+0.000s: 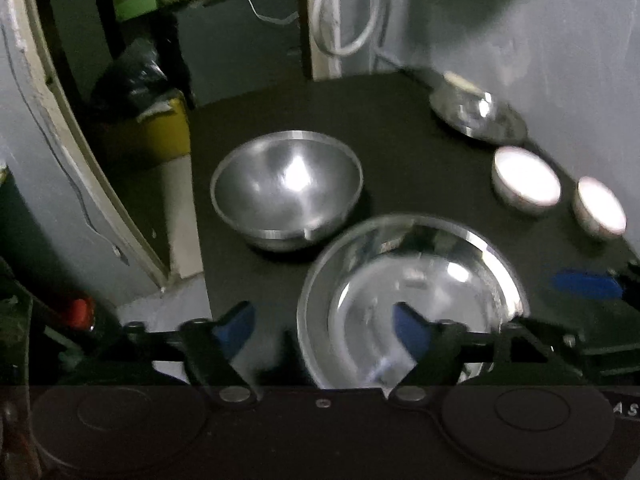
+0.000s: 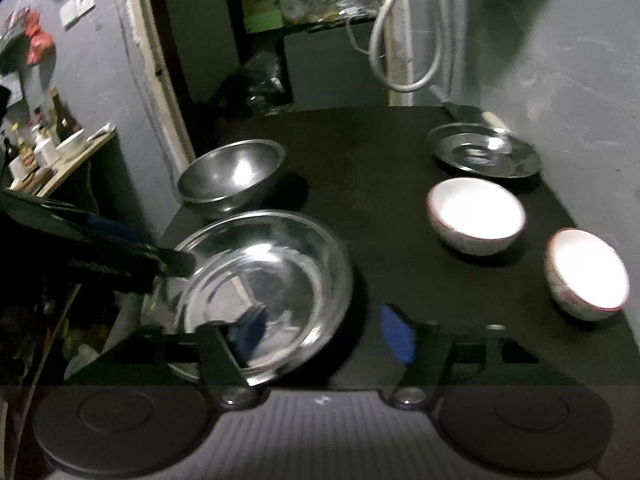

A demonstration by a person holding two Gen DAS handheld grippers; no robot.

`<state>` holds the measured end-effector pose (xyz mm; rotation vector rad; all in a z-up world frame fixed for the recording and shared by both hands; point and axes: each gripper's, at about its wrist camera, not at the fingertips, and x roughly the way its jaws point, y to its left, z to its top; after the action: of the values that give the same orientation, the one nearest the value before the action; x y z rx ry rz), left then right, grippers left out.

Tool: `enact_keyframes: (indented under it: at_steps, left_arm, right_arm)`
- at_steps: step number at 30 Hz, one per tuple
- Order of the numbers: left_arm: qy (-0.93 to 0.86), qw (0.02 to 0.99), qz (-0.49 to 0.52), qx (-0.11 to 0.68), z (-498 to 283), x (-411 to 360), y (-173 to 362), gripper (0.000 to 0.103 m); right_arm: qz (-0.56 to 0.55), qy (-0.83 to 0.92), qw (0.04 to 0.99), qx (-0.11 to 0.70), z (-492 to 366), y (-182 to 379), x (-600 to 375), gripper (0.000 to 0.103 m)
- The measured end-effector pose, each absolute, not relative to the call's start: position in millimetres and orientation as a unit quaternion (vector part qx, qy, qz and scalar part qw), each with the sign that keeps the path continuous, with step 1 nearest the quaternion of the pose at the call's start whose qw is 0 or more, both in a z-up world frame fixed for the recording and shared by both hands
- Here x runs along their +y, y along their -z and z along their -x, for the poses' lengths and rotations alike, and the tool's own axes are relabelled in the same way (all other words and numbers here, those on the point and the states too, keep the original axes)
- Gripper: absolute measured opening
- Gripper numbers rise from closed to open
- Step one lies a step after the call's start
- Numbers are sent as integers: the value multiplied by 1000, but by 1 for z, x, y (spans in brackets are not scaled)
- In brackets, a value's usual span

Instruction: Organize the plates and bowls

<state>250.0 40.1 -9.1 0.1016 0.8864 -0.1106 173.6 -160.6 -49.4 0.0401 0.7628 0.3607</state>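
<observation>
Both tongs open, nothing clamped. Left tongs (image 1: pixel 324 330) straddle the near-left rim of the big steel plate (image 1: pixel 416 280); right tongs (image 2: pixel 324 330) straddle its near-right rim. Pads look clear of the metal, plate resting flat on the tabletop (image 2: pixel 380 160), at the front-left corner.

Rest of the set: steel bowl (image 2: pixel 232 176) just behind the plate, smaller steel plate (image 2: pixel 484 150) at the far right, two white bowls (image 2: pixel 476 212) (image 2: pixel 586 272) along the right side, well apart from the steel pair.

Risks, my read:
- Plate sits close to the tabletop's left edge; a nudge from either finger on pull-back could slide it off.
- Thin, slick rim, so any re-grip may slip or tip the plate.
- Plate nearly touches the steel bowl; dragging it could knock the bowl.
- Near white bowl sits by the right edge, easy to clip on the next reach.

Surface: matte black, bare apart from the dishes. Room: dim, grey walls, open doorway behind, white cable loop hanging, cluttered shelf on the left.
</observation>
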Motion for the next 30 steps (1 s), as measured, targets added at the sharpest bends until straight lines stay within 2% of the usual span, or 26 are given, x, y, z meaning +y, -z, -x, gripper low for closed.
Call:
enact_keyframes:
  at_steps: [1, 3, 7, 11, 14, 18, 23, 25, 30]
  left_arm:
    - [51, 907, -41, 416, -250, 38, 2, 96]
    - [57, 919, -27, 389, -254, 30, -9, 102]
    - [70, 935, -12, 348, -280, 4, -29, 102]
    - [74, 953, -18, 294, -321, -30, -41, 102]
    - [61, 954, -34, 290, -366, -59, -39, 102]
    - [49, 939, -26, 340, -426, -87, -24, 102]
    - [51, 927, 15, 372, -463, -102, 3, 102]
    - [54, 923, 26, 381, -473, -103, 16, 102]
    - [72, 905, 58, 415, -507, -108, 43, 102]
  right_arm:
    - [-23, -169, 915, 365, -174, 47, -168, 84]
    - [-32, -156, 923, 350, -179, 39, -185, 89]
    - [-52, -139, 942, 300, -200, 19, -225, 103]
    - [-100, -123, 953, 260, -243, 8, -261, 103]
    - [-141, -101, 950, 260, -281, 10, -278, 103]
    - [-164, -44, 937, 306, -329, 29, -287, 101]
    - [-154, -31, 927, 340, -361, 56, -275, 92]
    - [-148, -29, 926, 347, -370, 64, -269, 86]
    - [-149, -8, 919, 364, -386, 78, -267, 79]
